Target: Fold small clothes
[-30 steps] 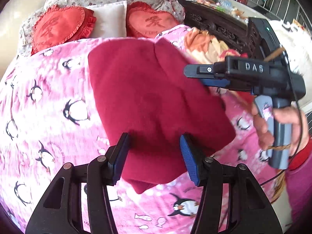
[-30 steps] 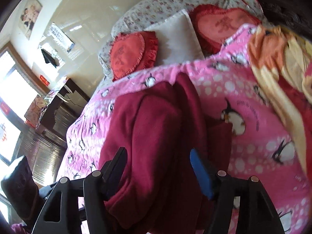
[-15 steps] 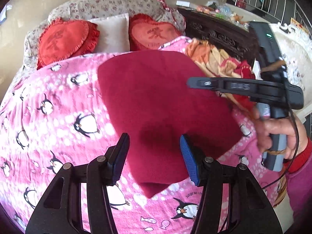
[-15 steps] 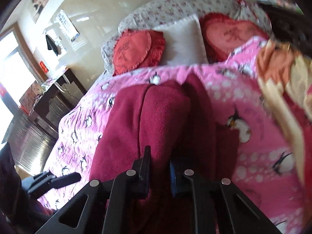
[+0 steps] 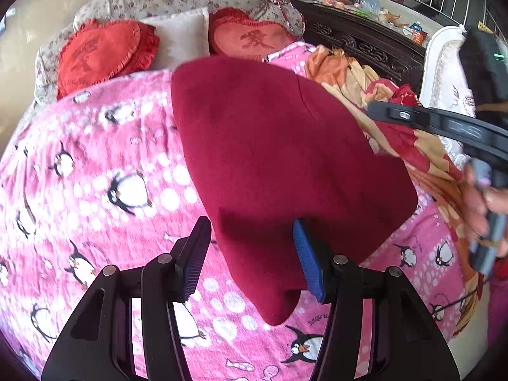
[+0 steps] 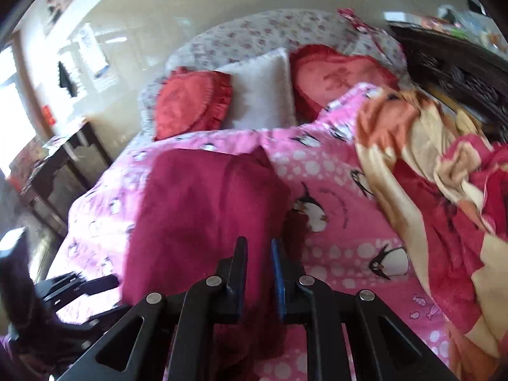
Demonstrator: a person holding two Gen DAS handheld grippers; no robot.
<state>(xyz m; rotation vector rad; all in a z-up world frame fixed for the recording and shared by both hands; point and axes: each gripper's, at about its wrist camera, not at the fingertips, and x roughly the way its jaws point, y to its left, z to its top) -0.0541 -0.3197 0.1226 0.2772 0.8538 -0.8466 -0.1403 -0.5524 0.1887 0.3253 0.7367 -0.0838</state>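
The dark red garment (image 5: 279, 165) lies folded at frame centre on the pink penguin blanket (image 5: 95, 190) covering the bed. My left tool (image 5: 250, 254) stands wide apart at lower centre, its blue pad (image 5: 306, 257) over the garment's near edge. In the right wrist view, my right tool (image 6: 258, 273) is narrowed onto the garment's fabric at lower centre. An orange and red blanket (image 6: 444, 174) is heaped at right; two red heart cushions (image 5: 101, 54) sit at upper left.
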